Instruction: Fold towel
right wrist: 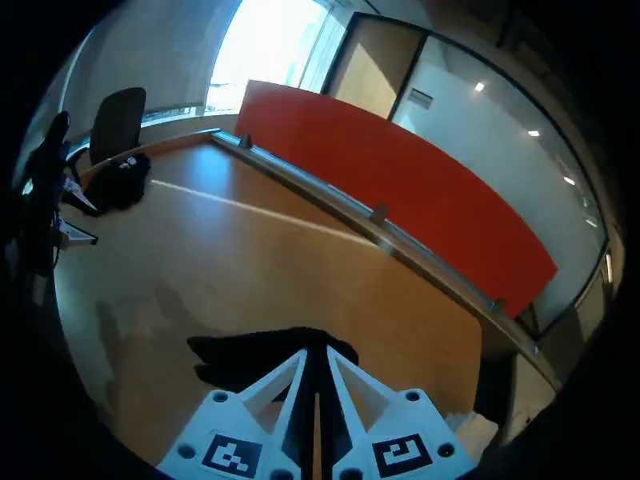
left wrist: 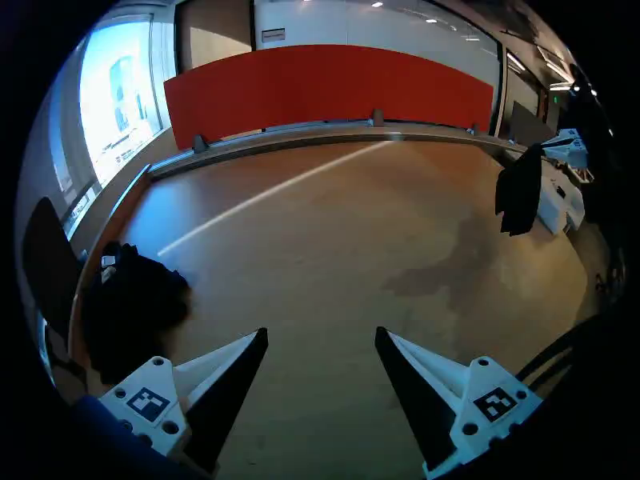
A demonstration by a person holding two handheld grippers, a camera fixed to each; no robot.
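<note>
A dark towel (left wrist: 518, 188) hangs in the air at the right of the left gripper view, held from above by my white right gripper (left wrist: 560, 156). In the right gripper view the towel (right wrist: 240, 356) bunches just past the fingertips, and my right gripper (right wrist: 316, 354) is shut on its edge. My left gripper (left wrist: 320, 336) stands open over the wooden table (left wrist: 336, 240) with nothing between its fingers. Its white fingers (right wrist: 72, 232) show small at the far left of the right gripper view.
A black bag (left wrist: 128, 308) lies at the table's left edge, seen also as the bag (right wrist: 120, 180) near a dark office chair (right wrist: 116, 120). A red divider panel (left wrist: 328, 84) runs along the far edge. White objects (left wrist: 564, 200) sit at the far right.
</note>
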